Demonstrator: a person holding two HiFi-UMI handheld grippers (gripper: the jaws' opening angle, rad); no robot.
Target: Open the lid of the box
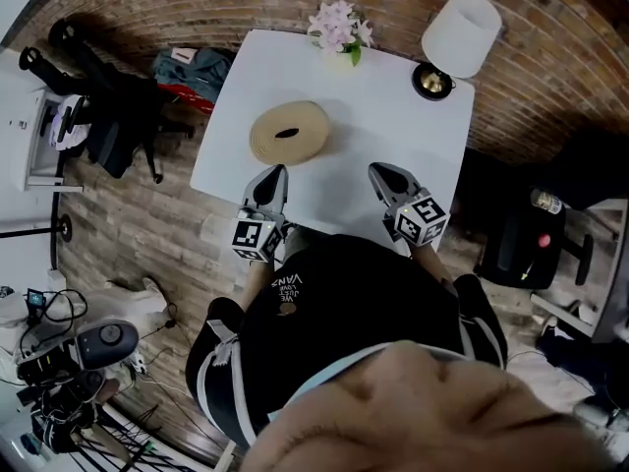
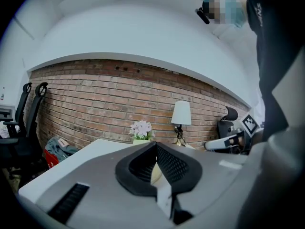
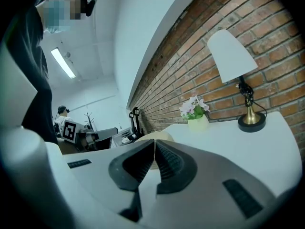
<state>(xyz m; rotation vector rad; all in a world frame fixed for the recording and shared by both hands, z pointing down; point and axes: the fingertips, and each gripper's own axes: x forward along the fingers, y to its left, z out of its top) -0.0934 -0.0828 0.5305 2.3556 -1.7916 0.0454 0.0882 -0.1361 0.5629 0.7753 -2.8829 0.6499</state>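
The box point(image 1: 289, 133) sits on the left half of the white table point(image 1: 393, 116), a round, flat, tan thing with its lid on and a dark slot in the middle of the top. It has bare tabletop all round it, so I can reach it from either side without knocking anything. My left gripper point(image 1: 278, 170) hangs just beside its near edge, nose pointing at it, and along those jaws I can see a sliver of the pale box right behind the tips. The jaws are pressed together with nothing in them. My right gripper point(image 1: 376, 170) is a little further off to the right, over the near edge of the table, and it too is fully closed and empty. Both are low and nearly level, which I reckon suits sliding in under a lid rim or steadying the base. Either pair will need to open before it can take hold. The flowers point(image 1: 339, 28) and the lamp point(image 1: 460, 32) stand well apart at the far edge, out of my way.
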